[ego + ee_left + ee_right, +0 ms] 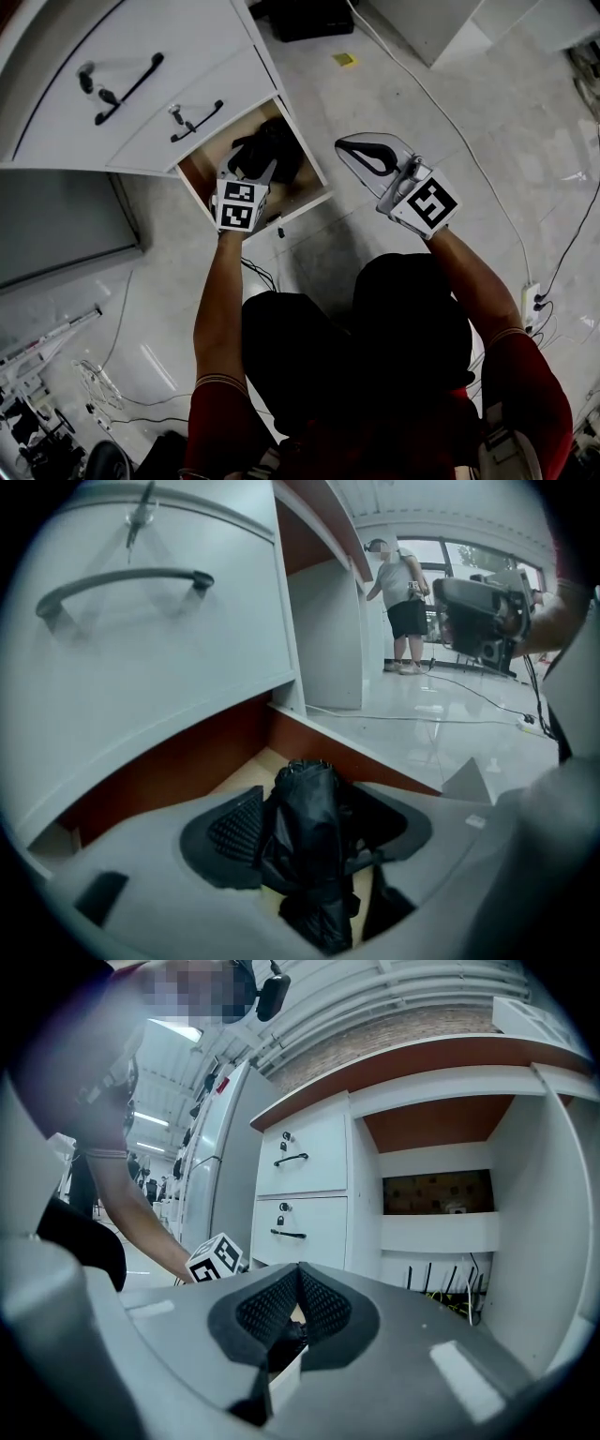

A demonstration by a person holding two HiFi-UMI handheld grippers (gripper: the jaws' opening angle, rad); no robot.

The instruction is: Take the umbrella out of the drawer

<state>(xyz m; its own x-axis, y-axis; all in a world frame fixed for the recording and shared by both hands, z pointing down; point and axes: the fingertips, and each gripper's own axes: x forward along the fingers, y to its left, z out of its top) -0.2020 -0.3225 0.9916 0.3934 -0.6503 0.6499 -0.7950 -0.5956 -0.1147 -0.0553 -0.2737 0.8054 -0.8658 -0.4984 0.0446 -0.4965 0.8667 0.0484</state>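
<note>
- Reaching for the grasp, head view: the left gripper (253,173) is inside the open white, wood-lined drawer (314,199) at upper centre, over the folded black fabric umbrella (274,145). The right gripper (361,155) hangs outside the drawer.
- Left gripper view: its fingers (234,834) stand wide apart astride the umbrella (309,846), not clamped on it. Closing on it looks like the next move.
- Right gripper view: its fingers (272,1307) meet and hold nothing.

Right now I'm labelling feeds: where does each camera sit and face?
Head view: on the person's head, steeply down at the open white drawer with a folded black fabric umbrella; both forearms, left gripper, right gripper show.
Left gripper view: on that gripper, down into the drawer; open jaws flank the umbrella.
Right gripper view: on that gripper, level at the white cabinet; shut jaws, left forearm.
Shared: first two show the umbrella.
</note>
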